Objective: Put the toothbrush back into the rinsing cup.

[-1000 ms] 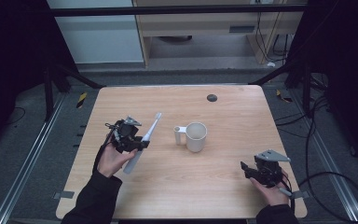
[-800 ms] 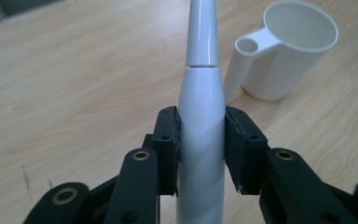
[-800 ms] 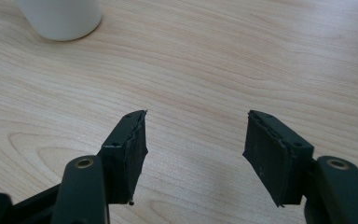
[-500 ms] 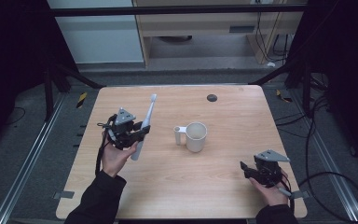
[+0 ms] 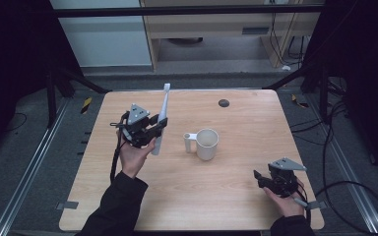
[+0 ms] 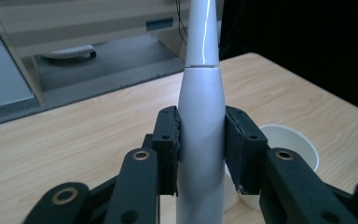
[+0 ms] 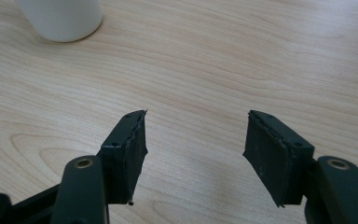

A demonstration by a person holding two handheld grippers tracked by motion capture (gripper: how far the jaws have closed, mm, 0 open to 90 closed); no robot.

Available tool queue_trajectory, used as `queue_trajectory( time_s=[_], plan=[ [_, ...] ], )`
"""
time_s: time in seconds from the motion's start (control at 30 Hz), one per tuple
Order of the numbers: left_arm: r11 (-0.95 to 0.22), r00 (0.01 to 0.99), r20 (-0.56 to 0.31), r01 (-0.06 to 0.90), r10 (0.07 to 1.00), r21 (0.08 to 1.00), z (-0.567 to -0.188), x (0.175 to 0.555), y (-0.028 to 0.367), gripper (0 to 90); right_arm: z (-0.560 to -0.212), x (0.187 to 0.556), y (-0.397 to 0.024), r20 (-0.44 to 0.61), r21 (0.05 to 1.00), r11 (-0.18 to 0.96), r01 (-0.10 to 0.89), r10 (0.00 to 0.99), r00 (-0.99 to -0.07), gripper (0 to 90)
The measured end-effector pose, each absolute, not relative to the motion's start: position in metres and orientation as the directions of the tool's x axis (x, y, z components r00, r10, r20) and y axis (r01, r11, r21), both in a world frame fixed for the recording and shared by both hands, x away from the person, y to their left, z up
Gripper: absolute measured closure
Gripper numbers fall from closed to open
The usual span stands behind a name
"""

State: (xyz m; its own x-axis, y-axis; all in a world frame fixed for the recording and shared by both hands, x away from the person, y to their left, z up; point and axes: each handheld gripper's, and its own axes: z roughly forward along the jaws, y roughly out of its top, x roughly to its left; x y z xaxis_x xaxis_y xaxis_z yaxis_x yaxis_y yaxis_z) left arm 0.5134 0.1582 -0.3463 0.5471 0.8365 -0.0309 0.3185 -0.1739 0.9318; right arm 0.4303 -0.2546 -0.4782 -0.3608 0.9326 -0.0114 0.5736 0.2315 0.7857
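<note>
Left gripper [image 5: 153, 129]: your jaws are clamped on the white electric toothbrush [image 5: 161, 118], pads pressing both sides of its thick handle [image 6: 200, 140].
Toothbrush: it stands nearly upright in your grip above the table [image 5: 236, 196], brush head toward 12 o'clock, tilted slightly to 1 o'clock.
Cup: the white cup [image 5: 206, 144] sits on the table at 3 o'clock from your left gripper, near it but apart, handle turned toward 9 o'clock.
Right gripper [image 5: 260, 178]: your jaws stand apart with bare wood between the pads [image 7: 270, 149]; you hold nothing.
Right gripper's place: low by the table's near right corner, at about 5 o'clock from the cup, well apart from it.
</note>
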Motion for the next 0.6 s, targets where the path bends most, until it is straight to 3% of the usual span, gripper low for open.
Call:
queue_trajectory(
  time_s=[0.6],
  plan=[
    [-0.113, 0.585, -0.044, 0.229, 0.81, 0.967, -0.335, 0.53, 0.109, 66.5, -0.478, 0.43, -0.256, 0.004, 0.786, 0.217, 0.579, 0.935, -0.355, 38.4]
  ],
)
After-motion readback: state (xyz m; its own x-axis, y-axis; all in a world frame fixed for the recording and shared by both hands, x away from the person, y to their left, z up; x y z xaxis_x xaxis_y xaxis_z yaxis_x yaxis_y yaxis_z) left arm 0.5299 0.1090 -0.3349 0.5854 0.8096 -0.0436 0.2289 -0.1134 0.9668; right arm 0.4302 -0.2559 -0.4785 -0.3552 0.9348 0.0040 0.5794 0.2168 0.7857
